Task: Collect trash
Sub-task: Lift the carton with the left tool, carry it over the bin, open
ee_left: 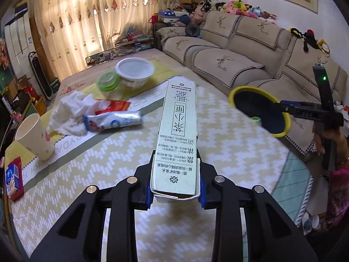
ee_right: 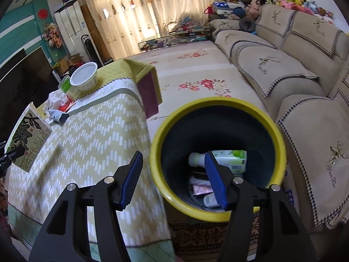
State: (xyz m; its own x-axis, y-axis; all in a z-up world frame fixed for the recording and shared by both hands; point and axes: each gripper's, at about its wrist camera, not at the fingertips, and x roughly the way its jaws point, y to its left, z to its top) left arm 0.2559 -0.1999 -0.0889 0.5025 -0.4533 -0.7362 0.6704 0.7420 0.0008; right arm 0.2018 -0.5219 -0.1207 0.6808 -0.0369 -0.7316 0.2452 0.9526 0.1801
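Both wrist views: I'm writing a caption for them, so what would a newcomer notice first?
First, the long pale green carton clamped in the left tool, held above the zigzag-patterned table. Next, the yellow-rimmed bin beside the table, its rim between the fingers of the right tool, with bottles and packets already inside. Behind, leftover trash sits on the table's far side: a white bowl, crumpled tissue and a paper cup.

The green lidded jar (ee_left: 108,82) is motion-blurred; the blue carton (ee_left: 13,178) is cut by the left edge.
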